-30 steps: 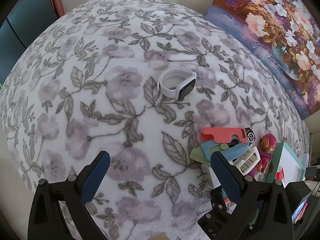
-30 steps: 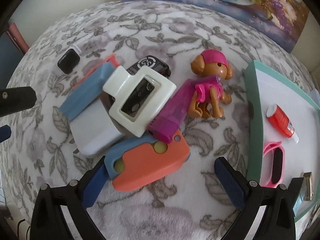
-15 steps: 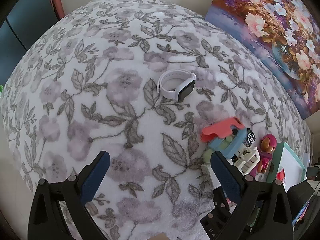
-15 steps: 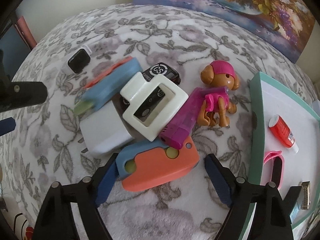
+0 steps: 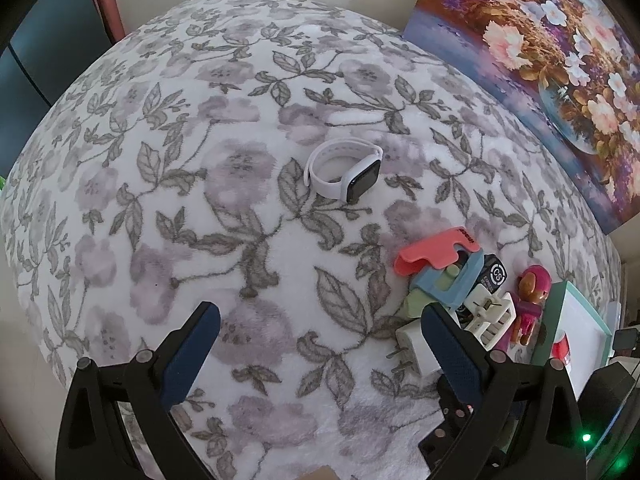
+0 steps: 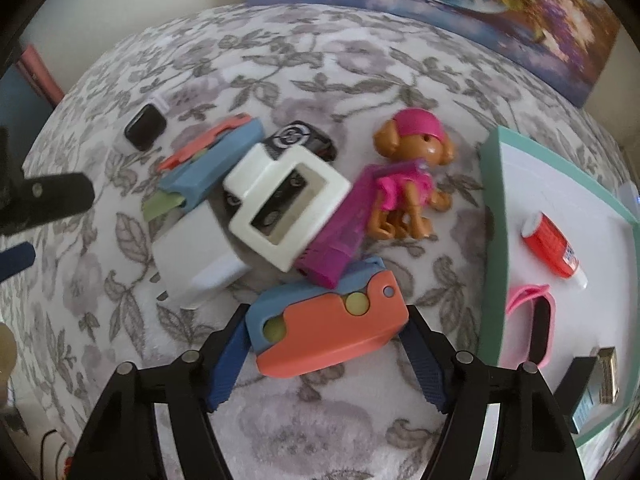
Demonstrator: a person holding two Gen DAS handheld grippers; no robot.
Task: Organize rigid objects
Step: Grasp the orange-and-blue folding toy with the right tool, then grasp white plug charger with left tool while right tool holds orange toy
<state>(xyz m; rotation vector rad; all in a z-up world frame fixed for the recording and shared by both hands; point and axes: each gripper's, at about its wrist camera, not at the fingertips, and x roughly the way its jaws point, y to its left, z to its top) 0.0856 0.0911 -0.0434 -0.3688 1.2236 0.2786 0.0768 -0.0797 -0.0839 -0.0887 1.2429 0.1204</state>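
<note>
Two grippers over a floral fleece blanket [image 5: 248,216], both pointing steeply down. Left gripper [image 5: 320,344] hangs over bare blanket, jaws spread wide with nothing between them. Ahead of it a white smartwatch [image 5: 344,174] lies on its side, well apart from the rest. Right of that, in the left wrist view, a pile: coral and blue folding cases [image 5: 440,264] on top, white plug adapter [image 5: 412,348] just behind the right finger. In the right wrist view the left gripper's black finger shows at the left edge. Then the pile again: white plug adapter [image 6: 196,264], the coral-blue case with green insert [image 6: 208,160], a cream frame-shaped block [image 6: 288,208] resting on top, a black puck with a white logo [image 6: 300,140] behind it, a purple case [image 6: 344,232] leaning out from under the cream block. Nearest is an orange and blue folding toy [image 6: 328,328], lying flat on the blanket between the right gripper's [image 6: 326,364] blue pads; jaws have just been closing in on it, pads right beside both ends, contact looks close but I cannot tell if they press yet. Right of the pile a brown toy dog in pink [image 6: 408,176] stands beside the purple case. Far right, a teal-rimmed white tray [image 6: 490,216] holds a red tube [image 6: 554,248], a pink wristband [image 6: 536,324] and a small metal piece [image 6: 608,374]. A flower painting [image 5: 552,60] leans at the far edge.
</note>
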